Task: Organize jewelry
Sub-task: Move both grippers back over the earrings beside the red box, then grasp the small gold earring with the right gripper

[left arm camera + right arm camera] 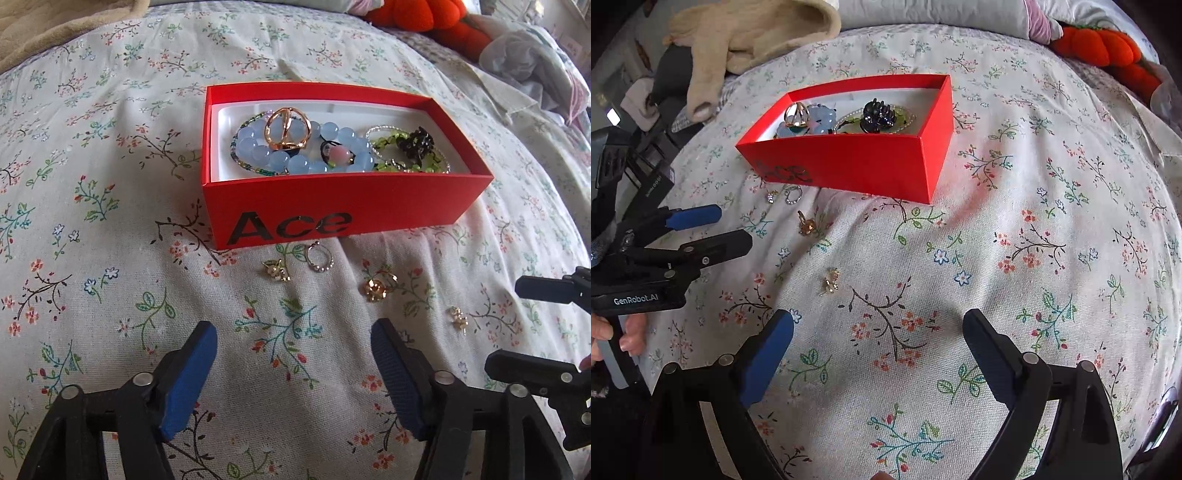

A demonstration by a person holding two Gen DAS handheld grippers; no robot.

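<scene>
**Inspector:** Report the grippers' pose

**Assistant:** Both point steeply down at the floral bedspread (110, 206). The left gripper (293, 332) hovers with its jaws apart and only cloth between them. The right gripper (877, 325) has its jaws spread wide, likewise empty. A person's fingers (631, 338) grip the left gripper's handle in the right wrist view

**Inspector:** The container?

**Assistant:** A red box (347, 199) sits open on the bedspread, beyond both grippers. Inside lie a blue bead bracelet (258, 151), a gold ring (286, 127) resting on it, a green bead bracelet (384, 142) and a black hair claw (417, 142) at the right end

**Inspector:** Any jewelry outside it?

**Assistant:** Four small pieces lie loose near the box's front wall: a silver beaded ring (318, 256), a gold earring (277, 271) just left of it, a gold flower piece (376, 288) and a small gold earring (458, 317) farther right, nearest the right gripper
</scene>
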